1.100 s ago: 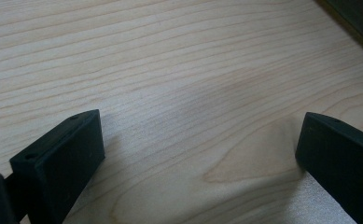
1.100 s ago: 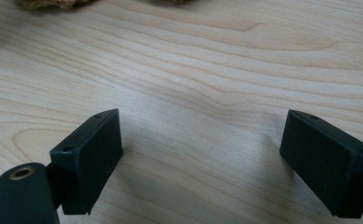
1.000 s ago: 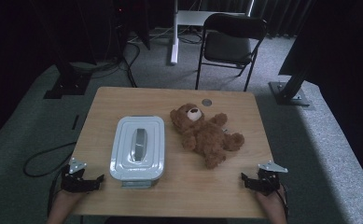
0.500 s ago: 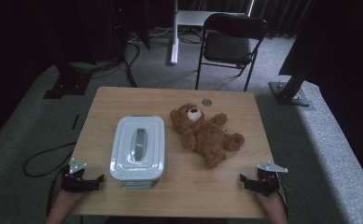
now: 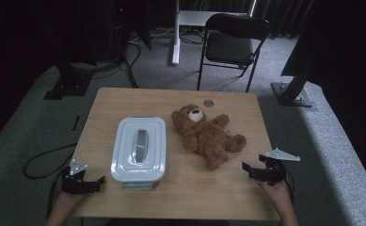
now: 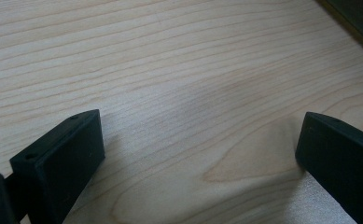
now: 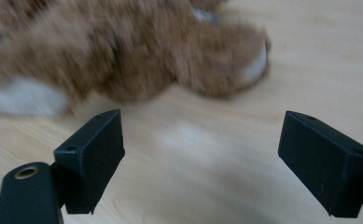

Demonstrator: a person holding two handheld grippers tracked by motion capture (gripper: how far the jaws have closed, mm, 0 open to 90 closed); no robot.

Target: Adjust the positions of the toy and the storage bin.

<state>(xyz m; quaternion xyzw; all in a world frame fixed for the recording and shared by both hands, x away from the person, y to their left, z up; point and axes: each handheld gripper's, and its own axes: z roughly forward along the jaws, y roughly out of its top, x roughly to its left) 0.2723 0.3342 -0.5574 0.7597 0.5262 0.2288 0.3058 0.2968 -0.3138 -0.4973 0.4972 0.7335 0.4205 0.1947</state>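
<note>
A brown teddy bear (image 5: 205,133) lies on its back right of the table's middle, its legs (image 7: 160,60) blurred ahead of my right jaws. A pale grey lidded tin (image 5: 139,149) with a handle on its lid sits left of the bear. My left gripper (image 5: 97,181) rests open at the table's front left edge, just left of the tin's front corner. Bare wood lies between its jaws in the left gripper view (image 6: 198,149). My right gripper (image 5: 247,168) is open at the front right, a short way from the bear's feet, with nothing in it (image 7: 200,154).
The wooden table (image 5: 227,193) has a small round grey disc (image 5: 208,103) near its far edge. A black folding chair (image 5: 232,44) stands behind the table. Dark stands and cables lie on the grey carpet around it.
</note>
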